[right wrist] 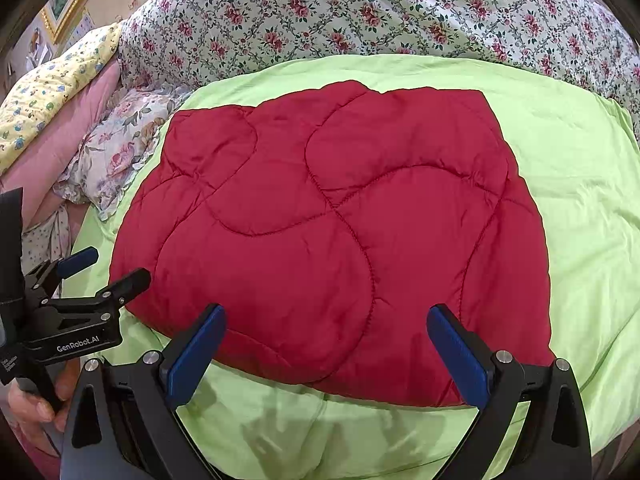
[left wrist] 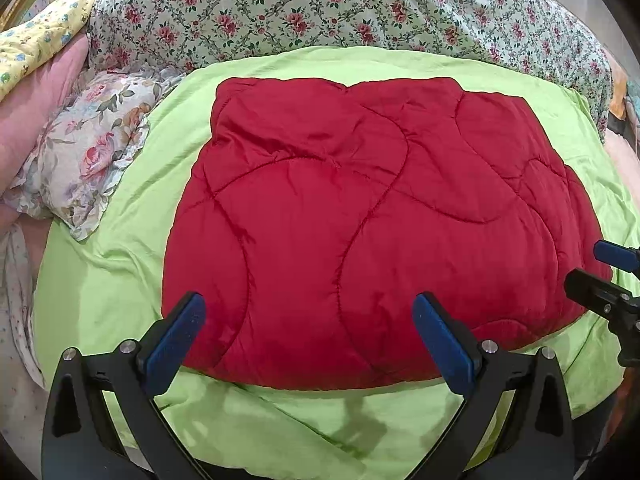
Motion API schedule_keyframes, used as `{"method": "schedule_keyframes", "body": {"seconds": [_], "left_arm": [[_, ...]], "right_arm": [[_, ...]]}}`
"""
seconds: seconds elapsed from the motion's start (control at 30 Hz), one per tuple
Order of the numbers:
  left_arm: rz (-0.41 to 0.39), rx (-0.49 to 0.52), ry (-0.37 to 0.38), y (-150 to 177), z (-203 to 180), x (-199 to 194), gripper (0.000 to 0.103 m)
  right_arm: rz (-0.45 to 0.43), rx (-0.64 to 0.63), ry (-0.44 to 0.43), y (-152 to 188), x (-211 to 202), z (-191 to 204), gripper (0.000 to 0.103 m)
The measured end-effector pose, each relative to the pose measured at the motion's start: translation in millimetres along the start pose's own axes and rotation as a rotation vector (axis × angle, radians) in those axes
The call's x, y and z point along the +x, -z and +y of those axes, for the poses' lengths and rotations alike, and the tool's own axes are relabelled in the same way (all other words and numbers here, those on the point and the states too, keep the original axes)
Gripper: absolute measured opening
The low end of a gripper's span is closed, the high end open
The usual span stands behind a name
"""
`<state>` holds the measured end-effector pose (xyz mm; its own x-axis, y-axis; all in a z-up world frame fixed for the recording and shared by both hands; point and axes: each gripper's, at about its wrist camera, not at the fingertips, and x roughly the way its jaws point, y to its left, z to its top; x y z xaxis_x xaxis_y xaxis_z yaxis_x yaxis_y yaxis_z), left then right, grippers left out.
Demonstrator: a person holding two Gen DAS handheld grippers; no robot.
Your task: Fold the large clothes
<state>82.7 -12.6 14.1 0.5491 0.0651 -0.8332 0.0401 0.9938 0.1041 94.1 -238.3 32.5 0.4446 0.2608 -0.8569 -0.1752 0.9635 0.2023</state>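
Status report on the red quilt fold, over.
Left tool open, right tool open, both empty above the near edge. Red quilted padded garment lies flat on green bedsheet. Nothing in the way.

My left wrist camera looks down close over the red quilt (left wrist: 376, 224), right wrist camera alongside, both sharing quilt and green sheet (left wrist: 120, 280).

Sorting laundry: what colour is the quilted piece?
Red quilted piece, clearest in the right wrist view.
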Motion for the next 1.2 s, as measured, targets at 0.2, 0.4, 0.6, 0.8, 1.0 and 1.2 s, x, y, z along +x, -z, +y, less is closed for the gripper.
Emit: {"method": "schedule_keyframes", "body": {"seconds": [0.2,0.4,0.6,0.8,1.0,1.2], "left_arm": [[-0.002,0.004,-0.003,0.3,-2.8,-0.7,0.103],[0.000,0.003,-0.003,0.4,-3.7,-0.4,0.103],[-0.001,0.003,-0.004,0.7,-5.2,-0.7,0.103],[-0.001,0.003,-0.003,0.1,-6.9,-0.4,0.103],[0.003,-0.003,-0.002,-1.9,-2.5,3.5,0.103],[-0.006,-0.007,-0.010,-5.3,1.7,4.2,0.103]], "right_arm": [[-0.002,0.001,-0.003,-0.2,-0.8,-0.7,0.101],[-0.002,0.005,-0.003,-0.7,-1.5,-2.6,0.101],[-0.002,0.008,-0.005,-0.6,-1.8,-4.4,0.101],[-0.007,0.010,-0.007,-1.0,-2.1,-5.6,0.101],[-0.021,0.028,-0.006,-2.3,-2.9,-10.3,0.101],[-0.030,0.034,0.005,-6.0,-2.9,-12.8,0.101]]}}
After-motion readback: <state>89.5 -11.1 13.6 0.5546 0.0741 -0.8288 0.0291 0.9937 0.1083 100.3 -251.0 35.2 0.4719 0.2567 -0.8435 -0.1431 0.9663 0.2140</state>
